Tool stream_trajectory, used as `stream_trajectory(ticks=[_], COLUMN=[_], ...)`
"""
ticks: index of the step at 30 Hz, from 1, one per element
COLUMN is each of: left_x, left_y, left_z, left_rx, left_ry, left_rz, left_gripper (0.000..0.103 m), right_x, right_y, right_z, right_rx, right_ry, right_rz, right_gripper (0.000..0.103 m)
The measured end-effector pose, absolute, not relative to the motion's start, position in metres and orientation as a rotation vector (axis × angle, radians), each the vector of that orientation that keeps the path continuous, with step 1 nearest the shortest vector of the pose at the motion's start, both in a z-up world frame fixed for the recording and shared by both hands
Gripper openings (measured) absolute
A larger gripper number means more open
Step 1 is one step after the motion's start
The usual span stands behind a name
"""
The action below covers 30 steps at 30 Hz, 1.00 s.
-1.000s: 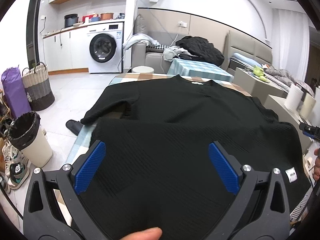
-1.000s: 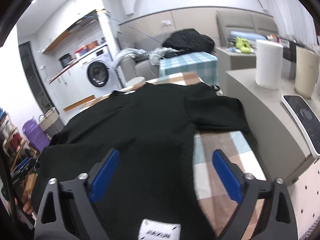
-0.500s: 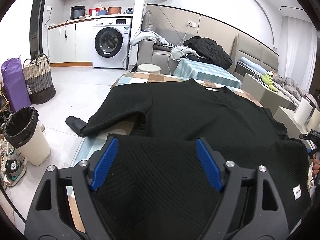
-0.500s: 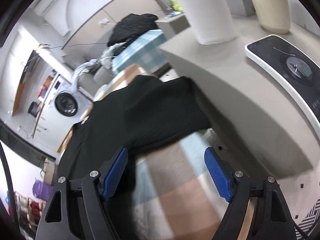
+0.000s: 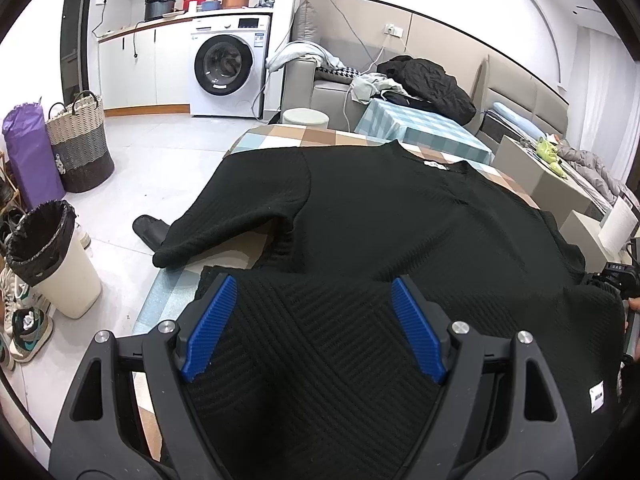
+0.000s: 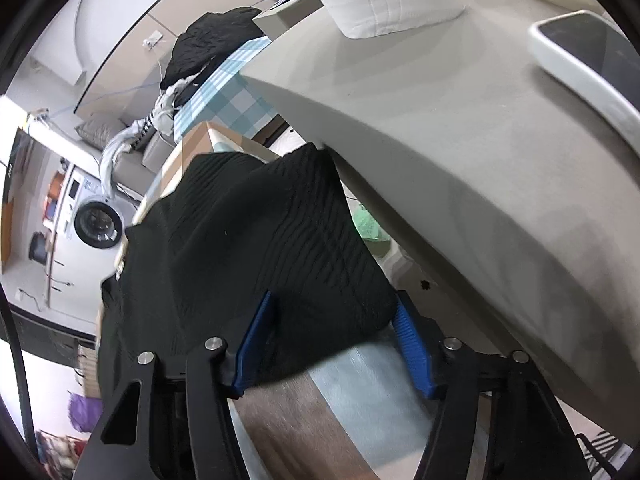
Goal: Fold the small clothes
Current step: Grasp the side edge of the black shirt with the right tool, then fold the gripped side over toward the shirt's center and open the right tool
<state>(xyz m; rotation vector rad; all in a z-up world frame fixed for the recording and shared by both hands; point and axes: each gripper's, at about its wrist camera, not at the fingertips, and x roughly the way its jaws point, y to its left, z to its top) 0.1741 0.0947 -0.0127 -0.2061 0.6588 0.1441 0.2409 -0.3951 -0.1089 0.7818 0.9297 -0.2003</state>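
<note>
- Checked tablecloth (image 5: 276, 136) carries the black knit top (image 5: 400, 220), spread flat with its hem folded up along the near edge.
- Left gripper (image 5: 312, 328) stands open over that fold, gripping nothing; a careless drop could rumple it.
- Right gripper (image 6: 332, 340), jaws just closing, straddles the sleeve (image 6: 304, 240) at the right edge; unpinched, it may slip off.

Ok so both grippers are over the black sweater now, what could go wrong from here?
1. The right gripper, whose jaws have just been closing, straddles only the sleeve cuff; a shallow pinch might slip.
2. That sleeve lies close to the grey counter edge, so lifting could snag it.
3. The left gripper hovers open over the folded hem; pressing down might rumple the fold.
</note>
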Motion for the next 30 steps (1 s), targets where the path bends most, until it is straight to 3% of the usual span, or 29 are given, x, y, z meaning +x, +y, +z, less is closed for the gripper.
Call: stream_trajectory(ticks=[1,3,5,12,18,22,23,27,30], left_x=[0.173,0.178,0.179,0.180,0.178,0.179,0.179,0.180,0.182], left_y=[0.095,0.096,0.098,0.106,0.108,0.105,0.106,0.105,0.106], left_z=[-0.013,-0.012,-0.011,-0.012,-0.006,-0.002,-0.001,0.000,0.000], left_rx=[-0.208,-0.215,-0.218,-0.232,-0.217,-0.197,-0.195,-0.199,-0.204], left_ry=[0.659,0.654,0.651,0.642,0.631,0.631,0.630,0.631,0.636], left_rz=[0.145,0.146,0.144,0.141,0.139,0.144,0.144,0.142,0.139], left_gripper=[0.078,0.078,0.078,0.078,0.078,0.078,0.079,0.079,0.079], right_x=[0.241,0.242,0.240,0.249,0.282,0.292,0.292,0.291,0.286], right_y=[-0.396,-0.395,-0.389,-0.361,-0.266,-0.183,-0.167,-0.144,-0.162], right_z=[-0.107,-0.098,-0.084,-0.029,0.034,0.035,0.029,-0.002,-0.017], right_rx=[0.782,0.745,0.697,0.567,0.405,0.270,0.230,0.142,0.170], right_ry=[0.921,0.895,0.867,0.759,0.676,0.749,0.774,0.930,0.982], right_rz=[-0.206,-0.238,-0.258,-0.224,0.098,0.330,0.356,0.401,0.318], right_gripper=[0.052,0.029,0.021,0.011,0.010,0.010,0.013,0.042,0.043])
